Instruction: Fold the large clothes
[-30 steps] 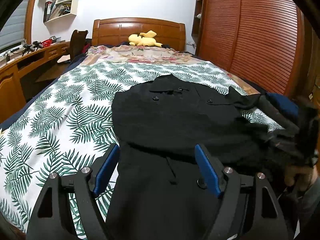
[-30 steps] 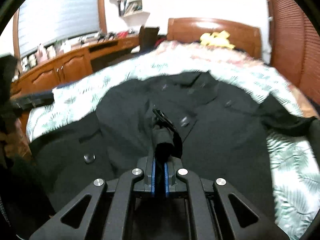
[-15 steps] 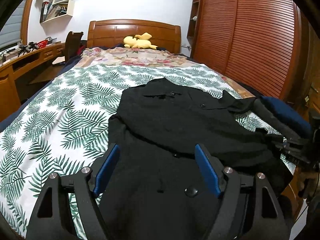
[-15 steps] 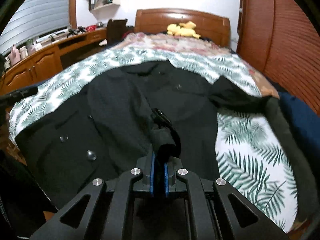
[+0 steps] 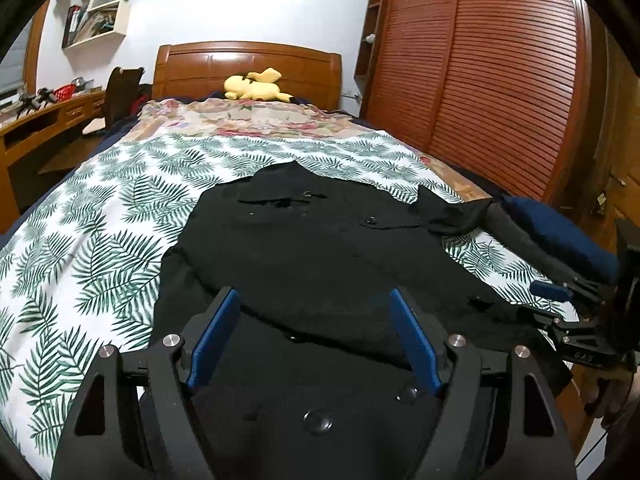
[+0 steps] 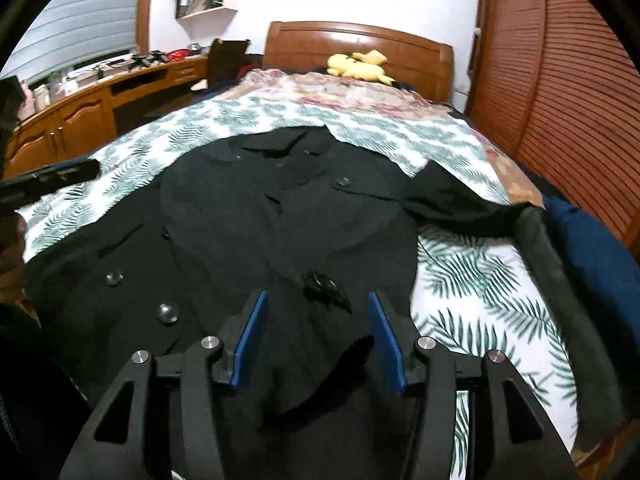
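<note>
Opening over the hem, the right gripper (image 6: 316, 336) lets its jaws part above loose cloth; the left gripper (image 5: 314, 340) gapes empty. Beyond, the black coat (image 5: 320, 248) sprawls on the bed (image 5: 100, 216): thick, limp, probably heavy. Pinch doubled edges, shoulders or hem.

Looked like someone's home bedroom: a bed (image 5: 100, 216) with a wooden headboard (image 5: 248, 60), a yellow plush toy (image 5: 256, 86), louvered wardrobe doors (image 5: 500, 80), and a desk (image 6: 80, 112) along the wall.
</note>
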### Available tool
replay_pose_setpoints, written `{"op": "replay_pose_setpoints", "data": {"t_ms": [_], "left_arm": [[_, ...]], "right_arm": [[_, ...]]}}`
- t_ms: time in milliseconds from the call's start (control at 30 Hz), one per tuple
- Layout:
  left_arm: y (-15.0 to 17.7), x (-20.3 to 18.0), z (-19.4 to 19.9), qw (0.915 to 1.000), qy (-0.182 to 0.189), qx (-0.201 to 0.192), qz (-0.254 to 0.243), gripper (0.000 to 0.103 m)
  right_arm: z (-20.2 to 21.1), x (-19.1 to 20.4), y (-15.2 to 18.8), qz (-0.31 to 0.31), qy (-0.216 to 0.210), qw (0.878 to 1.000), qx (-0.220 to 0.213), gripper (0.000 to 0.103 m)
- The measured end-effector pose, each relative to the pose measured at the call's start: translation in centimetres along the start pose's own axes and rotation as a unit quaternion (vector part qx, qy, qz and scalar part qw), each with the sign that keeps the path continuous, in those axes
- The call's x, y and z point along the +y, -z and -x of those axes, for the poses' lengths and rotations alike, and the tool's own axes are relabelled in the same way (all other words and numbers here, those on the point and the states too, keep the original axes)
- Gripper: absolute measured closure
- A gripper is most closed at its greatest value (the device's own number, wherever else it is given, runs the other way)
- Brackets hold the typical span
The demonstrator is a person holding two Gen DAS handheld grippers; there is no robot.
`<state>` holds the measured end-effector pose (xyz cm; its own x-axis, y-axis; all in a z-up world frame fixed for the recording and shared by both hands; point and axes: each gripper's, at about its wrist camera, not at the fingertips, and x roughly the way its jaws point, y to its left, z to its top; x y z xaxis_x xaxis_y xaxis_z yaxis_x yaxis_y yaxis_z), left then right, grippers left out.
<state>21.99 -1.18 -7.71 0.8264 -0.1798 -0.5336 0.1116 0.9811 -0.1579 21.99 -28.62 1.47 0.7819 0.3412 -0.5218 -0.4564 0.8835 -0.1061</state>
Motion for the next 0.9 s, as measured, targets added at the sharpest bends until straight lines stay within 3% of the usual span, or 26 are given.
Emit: {"op": "replay_pose_setpoints", "data": {"t_ms": [167,333,800,900], "left_arm": [[0.0,-1.6,-0.3,0.9997,-0.004,0.001,-0.026,0.025],[-0.2,-3.1,-0.6,0.9983,-0.013,0.000,-0.056,0.025],[-0.4,-3.2,-6.9,0.9970,0.006,-0.011,-0.076,0.025],[0.3,-2.3,-8.6,0.9976,0.012,0.003,-0.069,0.025]], "right_arm": [[-3.3,0.1,1.0,0.008,-0.039,0.999,0.024,0.049],[-7.4,-0.8,2.7,0.007,-0.043,0.996,0.083,0.049],[-7.5,-1.9,3.4,-0.014,-0.057,0.996,0.068,0.049],[-6.2,-1.9,3.2,-0.019,-0.051,0.997,0.058,0.049]]}}
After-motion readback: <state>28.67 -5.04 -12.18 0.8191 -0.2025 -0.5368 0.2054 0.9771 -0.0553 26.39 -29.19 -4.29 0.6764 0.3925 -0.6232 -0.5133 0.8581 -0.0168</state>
